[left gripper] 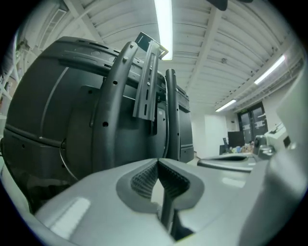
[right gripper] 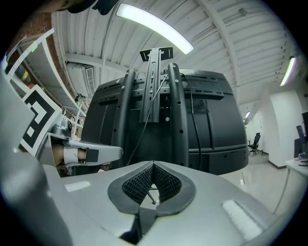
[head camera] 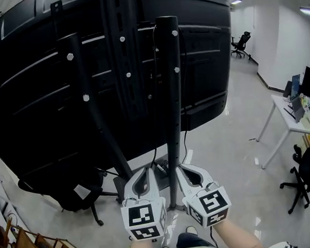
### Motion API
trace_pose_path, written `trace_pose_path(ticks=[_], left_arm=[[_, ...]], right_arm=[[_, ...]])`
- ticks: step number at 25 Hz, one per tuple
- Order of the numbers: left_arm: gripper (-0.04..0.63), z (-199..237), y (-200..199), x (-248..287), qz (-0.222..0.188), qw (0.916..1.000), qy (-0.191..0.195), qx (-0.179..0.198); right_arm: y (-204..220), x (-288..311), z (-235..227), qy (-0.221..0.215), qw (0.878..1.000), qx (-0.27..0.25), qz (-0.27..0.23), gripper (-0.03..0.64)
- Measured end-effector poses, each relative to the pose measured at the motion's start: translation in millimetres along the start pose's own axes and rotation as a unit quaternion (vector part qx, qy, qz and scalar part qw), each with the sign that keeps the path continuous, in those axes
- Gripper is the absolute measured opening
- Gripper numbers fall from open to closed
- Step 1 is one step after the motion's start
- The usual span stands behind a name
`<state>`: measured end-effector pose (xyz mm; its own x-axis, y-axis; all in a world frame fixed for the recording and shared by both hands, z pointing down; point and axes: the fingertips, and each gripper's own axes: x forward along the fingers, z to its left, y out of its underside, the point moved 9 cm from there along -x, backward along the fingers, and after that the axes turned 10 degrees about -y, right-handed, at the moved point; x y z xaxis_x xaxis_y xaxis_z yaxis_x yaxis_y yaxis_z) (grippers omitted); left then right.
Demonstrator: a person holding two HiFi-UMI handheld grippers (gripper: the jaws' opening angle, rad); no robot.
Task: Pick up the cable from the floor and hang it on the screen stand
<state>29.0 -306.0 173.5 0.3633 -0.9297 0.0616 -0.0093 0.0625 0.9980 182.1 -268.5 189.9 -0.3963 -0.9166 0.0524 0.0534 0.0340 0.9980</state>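
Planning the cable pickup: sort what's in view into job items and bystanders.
Job: screen stand, cabling at its base, left gripper, right gripper, both shut.
Bystanders: black office chair, white desk, distant chair.

Open floor (head camera: 224,148) is seen right of the screen stand (head camera: 171,120); left of it, the way is blocked by a black chair (head camera: 70,194).
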Motion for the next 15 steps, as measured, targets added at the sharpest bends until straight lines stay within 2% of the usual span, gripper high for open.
trace_pose_path(ticks=[7, 15], left_arm=[[0.008, 13.7, 20.1, -19.6, 0.017, 0.9998, 0.003, 0.013], [0.008, 23.6, 30.2, -29.0, 0.025, 0.9996, 0.008, 0.013]], right_arm=[[16.7, 0.7, 26.8, 0.003, 1.000, 0.024, -0.006, -0.002], [16.2, 5.7, 46.3, -0.004, 1.000, 0.020, -0.010, -0.002]])
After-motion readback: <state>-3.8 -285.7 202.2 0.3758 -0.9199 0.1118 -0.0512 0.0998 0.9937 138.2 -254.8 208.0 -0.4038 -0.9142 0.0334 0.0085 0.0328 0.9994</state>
